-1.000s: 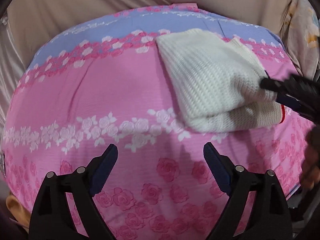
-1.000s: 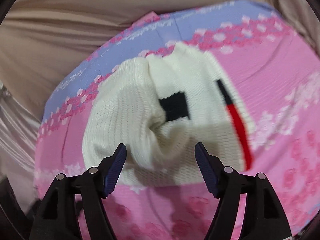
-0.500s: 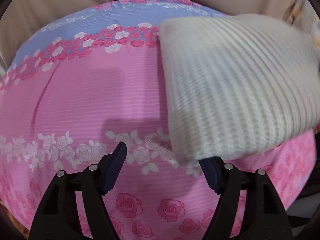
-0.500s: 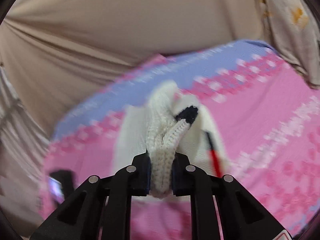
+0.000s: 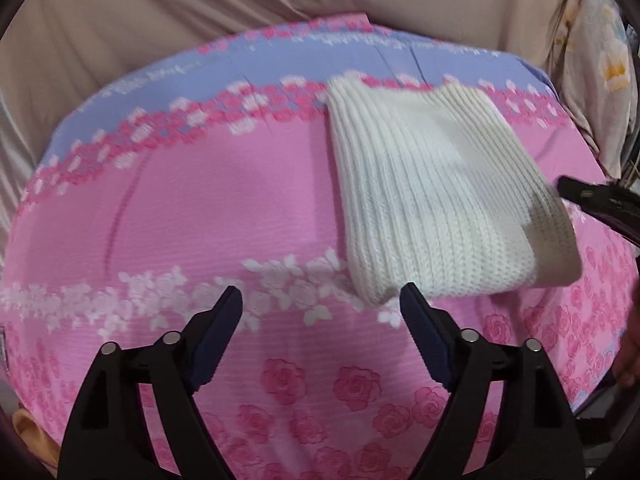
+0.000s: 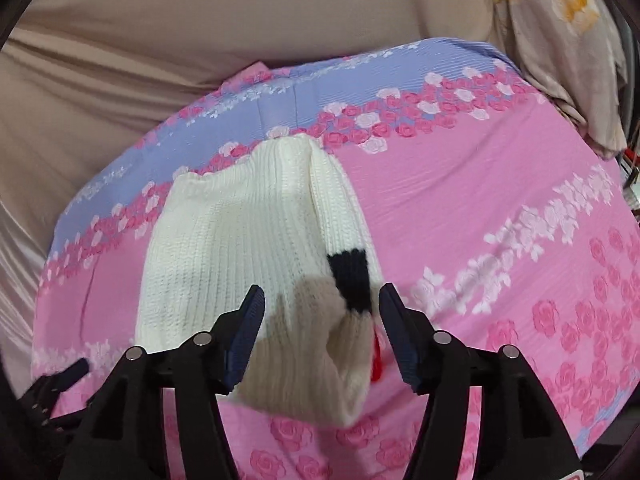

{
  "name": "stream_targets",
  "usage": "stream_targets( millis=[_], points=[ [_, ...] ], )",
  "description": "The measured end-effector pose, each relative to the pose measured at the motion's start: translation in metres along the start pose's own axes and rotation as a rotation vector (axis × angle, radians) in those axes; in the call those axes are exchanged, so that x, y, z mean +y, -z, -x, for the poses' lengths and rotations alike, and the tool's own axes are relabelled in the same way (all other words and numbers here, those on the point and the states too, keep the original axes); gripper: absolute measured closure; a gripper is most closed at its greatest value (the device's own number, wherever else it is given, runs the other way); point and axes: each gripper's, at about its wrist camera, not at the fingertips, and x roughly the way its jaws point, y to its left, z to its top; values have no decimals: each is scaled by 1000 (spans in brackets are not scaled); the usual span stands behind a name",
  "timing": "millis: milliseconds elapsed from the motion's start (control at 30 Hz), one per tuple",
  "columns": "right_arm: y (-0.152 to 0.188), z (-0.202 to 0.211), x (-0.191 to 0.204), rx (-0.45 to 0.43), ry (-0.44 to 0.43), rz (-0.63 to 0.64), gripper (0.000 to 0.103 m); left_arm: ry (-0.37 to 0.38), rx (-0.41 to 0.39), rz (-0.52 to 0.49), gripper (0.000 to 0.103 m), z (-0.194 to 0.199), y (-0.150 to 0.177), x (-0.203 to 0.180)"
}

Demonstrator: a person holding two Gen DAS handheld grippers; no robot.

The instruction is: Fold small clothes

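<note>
Pink rose-print cloth bears the folded, ribbed white knit.

I see the folded knit garment lying flat on the bed cover, toward its far side and right of the middle in my left wrist view. My left gripper hangs above the cover, just before the near left corner of the garment, with nothing between its fingers. My right gripper is over the near end of the garment, which lies between its fingers without touching them; in the left view it comes in from the right edge. Behind the cover hangs a curtain. At the far right stands a pillow.
</note>
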Motion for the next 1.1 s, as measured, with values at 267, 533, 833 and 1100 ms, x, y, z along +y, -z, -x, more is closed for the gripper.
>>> stream_targets(
  millis=[267, 533, 833, 1100],
  points=[
    [-26, 20, -7, -130, -18, -36, 89, -28, 20, 19, 22, -5, -7, -4],
    [-16, -16, -24, 16, 22, -37, 81, -38, 48, 13, 22, -16, -7, -13],
    [45, 11, -19, 79, -22, -83, 64, -48, 67, 4, 22, -24, -6, -15],
    [16, 50, -13, -96, -29, -45, 94, -61, 72, 5, 22, -26, -5, -16]
  ],
)
